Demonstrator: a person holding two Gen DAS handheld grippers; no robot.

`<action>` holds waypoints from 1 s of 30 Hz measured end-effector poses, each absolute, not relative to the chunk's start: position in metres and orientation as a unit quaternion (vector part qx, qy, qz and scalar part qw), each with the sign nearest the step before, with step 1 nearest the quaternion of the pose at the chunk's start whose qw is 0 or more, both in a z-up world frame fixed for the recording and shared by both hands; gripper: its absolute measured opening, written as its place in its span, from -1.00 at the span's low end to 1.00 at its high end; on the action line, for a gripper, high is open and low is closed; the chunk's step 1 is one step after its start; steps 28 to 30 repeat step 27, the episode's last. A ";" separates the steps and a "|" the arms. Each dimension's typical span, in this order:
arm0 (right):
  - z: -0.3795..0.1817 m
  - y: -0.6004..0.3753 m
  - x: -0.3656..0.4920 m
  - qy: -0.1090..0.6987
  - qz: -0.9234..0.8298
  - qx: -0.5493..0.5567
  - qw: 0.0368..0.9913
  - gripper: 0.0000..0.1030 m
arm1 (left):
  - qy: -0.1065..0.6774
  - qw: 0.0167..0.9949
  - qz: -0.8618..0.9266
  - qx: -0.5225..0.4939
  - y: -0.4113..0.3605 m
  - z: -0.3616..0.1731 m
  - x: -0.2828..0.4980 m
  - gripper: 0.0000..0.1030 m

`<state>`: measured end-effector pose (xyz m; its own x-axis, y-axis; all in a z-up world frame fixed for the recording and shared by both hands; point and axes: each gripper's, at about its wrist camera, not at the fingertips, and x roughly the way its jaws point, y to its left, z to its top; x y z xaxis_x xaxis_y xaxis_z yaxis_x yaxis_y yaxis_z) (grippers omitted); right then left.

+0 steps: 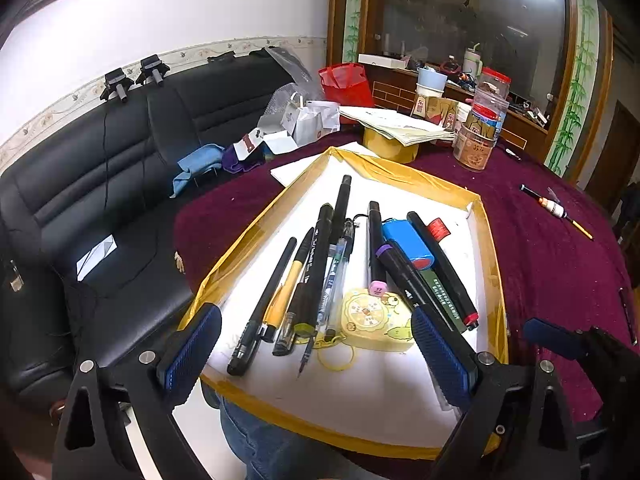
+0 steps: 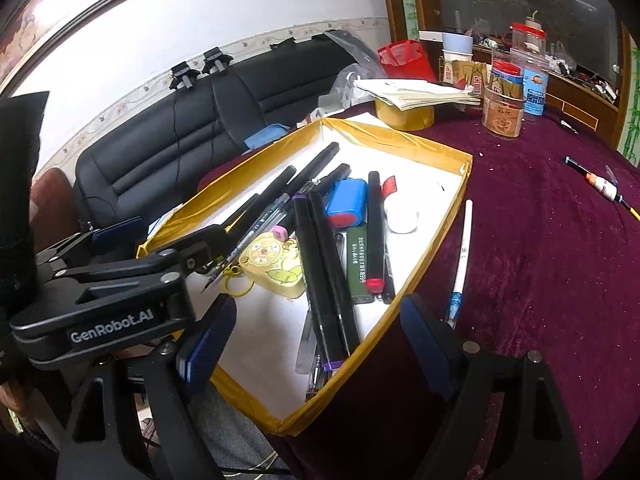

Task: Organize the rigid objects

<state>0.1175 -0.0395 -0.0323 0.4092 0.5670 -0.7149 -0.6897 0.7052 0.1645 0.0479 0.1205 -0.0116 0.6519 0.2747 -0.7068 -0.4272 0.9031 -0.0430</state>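
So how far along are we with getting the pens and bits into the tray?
Mostly done: the yellow-edged tray already holds the markers, pens, the blue battery pack and the yellow keychain. Nothing is in hand: the left gripper and the right gripper both have their jaws open and empty. Left on the purple cloth: the white pen beside the tray and a small bottle-like item farther out.

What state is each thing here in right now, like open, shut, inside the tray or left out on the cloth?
Left gripper: open, holding nothing.
Right gripper: open, holding nothing.
Yellow-edged tray: uncovered, filled with pens and markers.
Purple-ringed black marker: capped, lying inside the tray.
Blue battery pack: lying inside the tray.
Yellow cartoon keychain: flat in the tray.
White pen: outside the tray, on the purple cloth.
Red-lidded jar: lid on.
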 end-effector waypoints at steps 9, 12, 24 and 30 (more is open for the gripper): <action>-0.036 -0.030 0.116 0.397 0.372 -0.089 0.834 0.62 | 0.367 0.901 0.208 -0.103 0.129 -0.012 0.043 0.89; -0.037 -0.030 0.116 0.397 0.370 -0.090 0.835 0.62 | 0.366 0.902 0.206 -0.104 0.130 -0.012 0.043 0.89; -0.039 -0.030 0.121 0.401 0.364 -0.084 0.836 0.62 | 0.369 0.898 0.217 -0.101 0.133 -0.014 0.047 0.89; -0.039 -0.030 0.120 0.400 0.365 -0.086 0.837 0.62 | 0.360 0.902 0.217 -0.094 0.132 -0.012 0.046 0.89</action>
